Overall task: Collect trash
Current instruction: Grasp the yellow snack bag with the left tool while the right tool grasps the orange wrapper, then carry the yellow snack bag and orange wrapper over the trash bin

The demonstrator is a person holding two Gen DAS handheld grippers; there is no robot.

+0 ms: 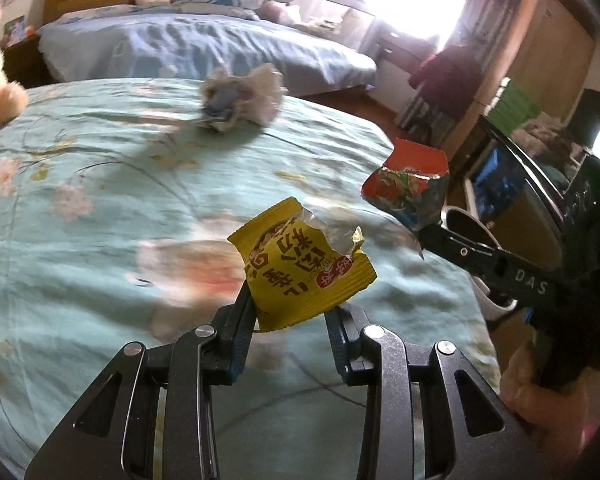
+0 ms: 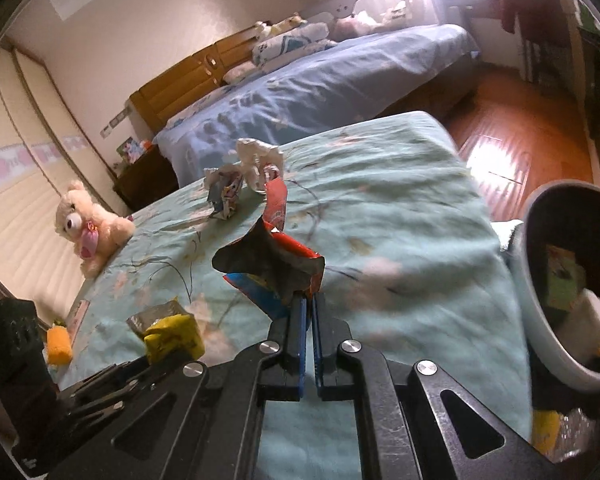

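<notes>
Two wrappers are already lifted off the bed, one per gripper, so the step in hand looks like carrying them to the trash bin (image 2: 540,280) at the near right of the right wrist view, which already holds some litter. Nearest, the left gripper (image 1: 290,314) has its jaws partly closed on the lower edge of a yellow snack wrapper (image 1: 304,268), which stands up above the fingers. Just right of it, the right gripper (image 2: 309,304) has its jaws clenched on a crumpled red snack wrapper (image 2: 272,264), the foil sticking out ahead of the tips and hanging over the green floral bedspread (image 1: 100,220). The next move probably calls for swinging both loads right, over the bin's rim, then releasing. Farther off on the bedspread lie a crumpled printed paper (image 2: 224,192) and a wad of white tissue (image 2: 258,158), touching each other and uncollected. A plush bear (image 2: 86,224) sits at the far left.
</notes>
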